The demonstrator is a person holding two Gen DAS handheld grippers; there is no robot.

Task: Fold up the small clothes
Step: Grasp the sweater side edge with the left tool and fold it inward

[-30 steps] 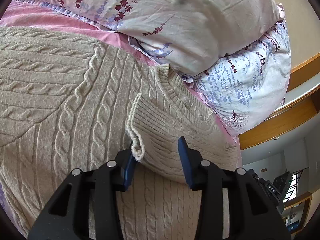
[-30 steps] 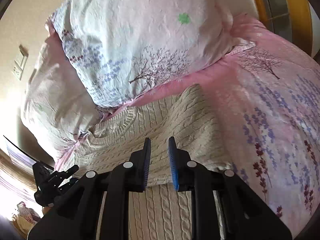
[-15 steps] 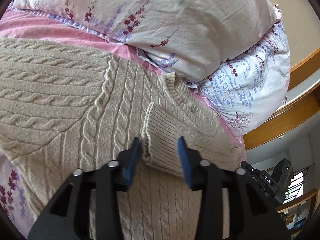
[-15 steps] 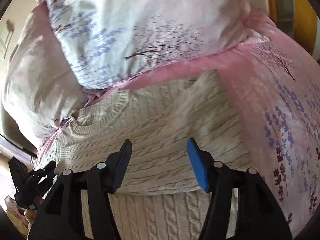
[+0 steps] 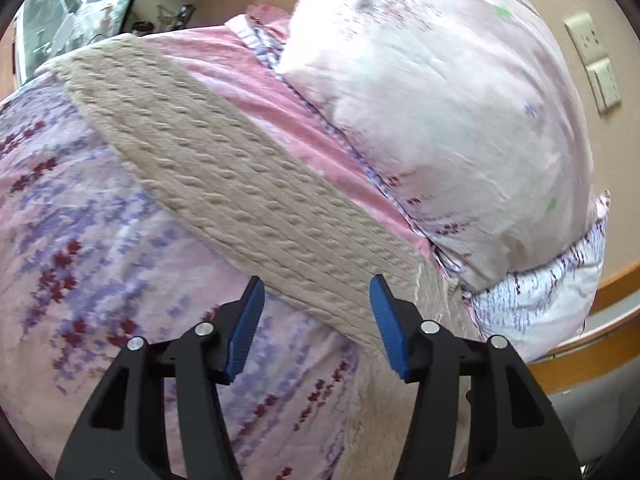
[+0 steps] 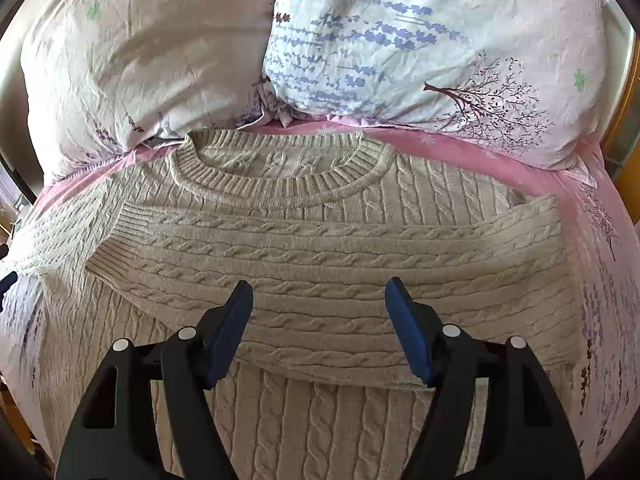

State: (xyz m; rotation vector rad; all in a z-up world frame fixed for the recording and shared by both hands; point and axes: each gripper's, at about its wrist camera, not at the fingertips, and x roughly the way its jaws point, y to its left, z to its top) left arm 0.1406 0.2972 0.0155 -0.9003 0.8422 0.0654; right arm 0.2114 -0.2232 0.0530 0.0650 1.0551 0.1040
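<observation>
The beige cable-knit sweater lies face up on the pink floral-printed bed, its ribbed round neckline close under two plump, crinkled floral pillows, and one sleeve, the folded sleeve, is already laid straight across the chest from the right shoulder edge to a ribbed cuff near the opposite side. The other sleeve, a long beige knitted band, runs out flat over the bed cover in the left wrist view, well away from the body of the garment. By my reading the sleeve-folding step is half done, and the next move calls for the left hand-held gripper to pinch that outstretched sleeve near its end and carry it across the chest to lie over the first. Both tools are released: the left hand-held gripper has its blue pads spread wide, hovering over the near edge of the long sleeve and grasping nothing, and the right hand-held gripper is likewise spread apart above the folded sleeve, holding nothing. The knit looks thick, soft and heavily ridged with rope-like cables, so it should drape slowly and keep a bulky fold; a shallow pinch may catch only the raised cables, and the springy bedding beneath will give under any pressing
</observation>
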